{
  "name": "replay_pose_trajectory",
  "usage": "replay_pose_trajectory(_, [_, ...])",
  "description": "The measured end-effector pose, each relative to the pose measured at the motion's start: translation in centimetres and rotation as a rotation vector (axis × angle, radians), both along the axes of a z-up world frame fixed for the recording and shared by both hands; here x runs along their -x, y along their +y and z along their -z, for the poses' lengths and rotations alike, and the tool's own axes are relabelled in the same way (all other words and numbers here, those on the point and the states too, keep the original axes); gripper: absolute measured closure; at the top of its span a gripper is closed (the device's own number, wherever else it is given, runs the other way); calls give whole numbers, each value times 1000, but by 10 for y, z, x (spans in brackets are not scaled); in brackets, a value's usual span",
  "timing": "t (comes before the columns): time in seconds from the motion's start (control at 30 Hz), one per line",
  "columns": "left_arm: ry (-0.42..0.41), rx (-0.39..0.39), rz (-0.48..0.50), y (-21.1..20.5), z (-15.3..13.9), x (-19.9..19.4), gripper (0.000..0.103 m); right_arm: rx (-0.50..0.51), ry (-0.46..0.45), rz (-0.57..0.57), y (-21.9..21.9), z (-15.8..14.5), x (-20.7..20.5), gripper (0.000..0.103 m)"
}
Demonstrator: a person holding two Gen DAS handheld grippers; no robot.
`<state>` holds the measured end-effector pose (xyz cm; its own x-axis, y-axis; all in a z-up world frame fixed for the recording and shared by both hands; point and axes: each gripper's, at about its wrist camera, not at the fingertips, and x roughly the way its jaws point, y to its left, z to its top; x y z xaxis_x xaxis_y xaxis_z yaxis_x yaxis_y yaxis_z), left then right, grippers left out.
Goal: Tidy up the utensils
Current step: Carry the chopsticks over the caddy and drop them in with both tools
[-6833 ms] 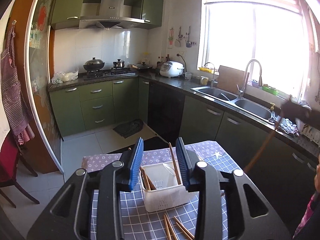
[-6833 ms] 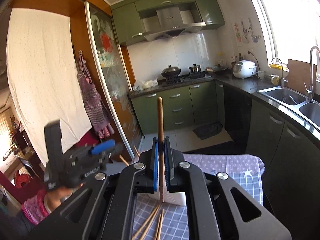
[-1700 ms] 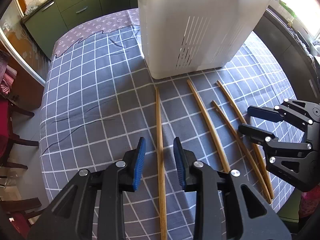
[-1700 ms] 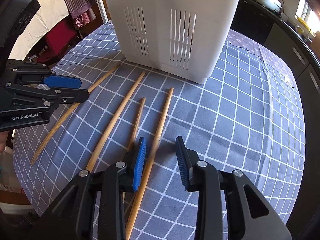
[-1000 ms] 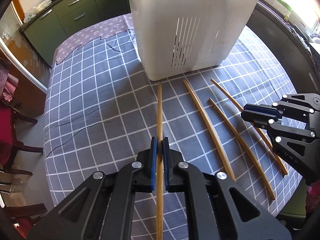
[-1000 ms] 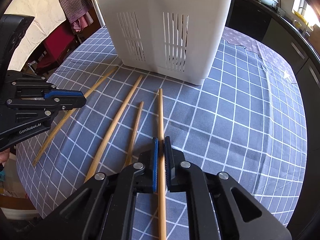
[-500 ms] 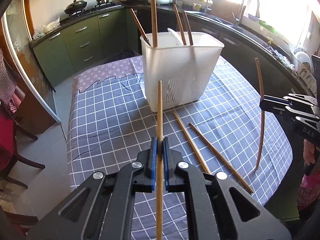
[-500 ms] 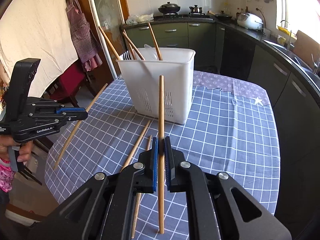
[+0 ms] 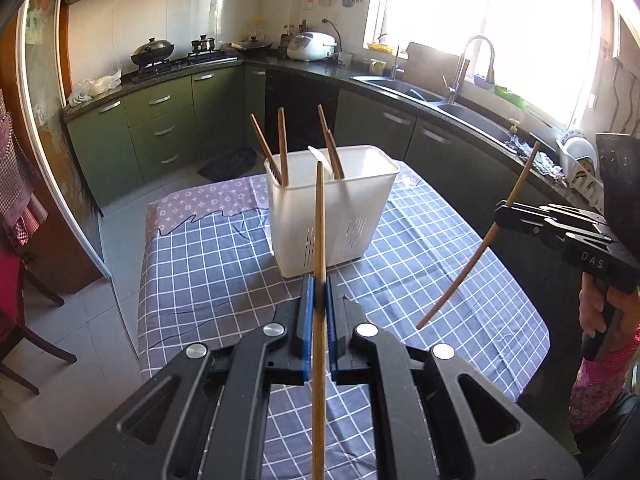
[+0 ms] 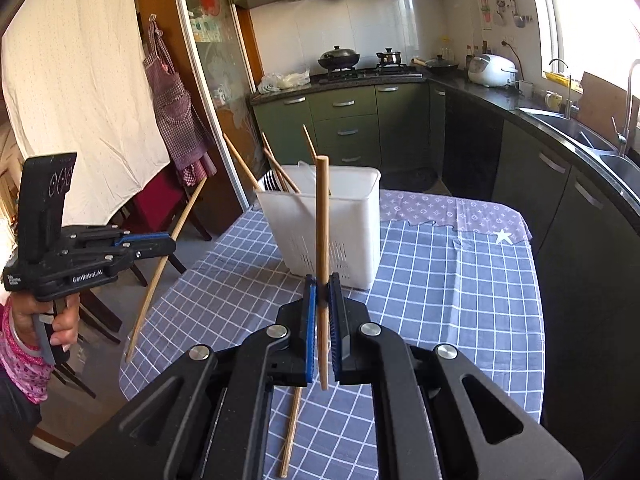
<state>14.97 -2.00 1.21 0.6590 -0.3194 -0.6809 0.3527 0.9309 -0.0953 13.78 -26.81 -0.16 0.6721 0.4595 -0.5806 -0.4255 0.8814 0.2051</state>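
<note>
My left gripper [image 9: 318, 282] is shut on a wooden chopstick [image 9: 319, 216] and holds it above the checked tablecloth [image 9: 208, 264], its tip towards the white slotted basket [image 9: 340, 216]. Several chopsticks stand tilted in that basket. My right gripper [image 10: 321, 282] is shut on a second chopstick [image 10: 322, 216], which is nearly upright in front of the basket [image 10: 352, 232]. In the left wrist view the right gripper [image 9: 500, 216] shows at the right with its chopstick [image 9: 480, 244] slanting down. In the right wrist view the left gripper [image 10: 170, 246] hangs beyond the table's left edge. One loose chopstick [image 10: 292, 428] lies on the cloth below my right gripper.
Dark green kitchen cabinets and a black counter with a sink [image 9: 420, 94] run behind and to the right of the table. A red chair [image 10: 160, 208] and an apron [image 10: 172, 96] are at the left. A person's hand [image 10: 60, 320] grips the left tool.
Both grippers have risen and tilted up, each lifting its chopstick off the cloth. The basket now appears smaller and farther away, and its open top with the chopsticks inside has come into view.
</note>
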Motion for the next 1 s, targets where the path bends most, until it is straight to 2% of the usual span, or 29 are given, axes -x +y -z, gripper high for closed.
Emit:
replay_pose_trajectory(0.17, [-74, 65, -1, -3, -27, 3, 97, -85, -76, -2, -5, -48, -14, 96])
replay_pose_trajectory(0.33, [-218, 155, -37, 1, -68, -1, 97, -146, -139, -3, -4, -92, -31, 96])
replay_pose_trajectory(0.43, [-318, 201, -67, -2, -90, -11, 97, -160, -180, 27, -2, -114, -42, 96])
replay_pose_trajectory(0.57, [-417, 215, -102, -12, -103, -30, 97, -143, -241, 100, 4, -131, -65, 96])
replay_pose_trajectory(0.7, [-474, 227, -136, -19, -106, -46, 97, -99, -233, 129, 16, -124, -97, 96])
replay_pose_trajectory(0.8, [-516, 234, -157, -21, -107, -52, 97, -47, -187, 138, 27, -99, -119, 96])
replay_pose_trajectory(1.0, [-533, 250, -172, -25, -103, -66, 97, 25, -80, 113, 41, -42, -138, 94])
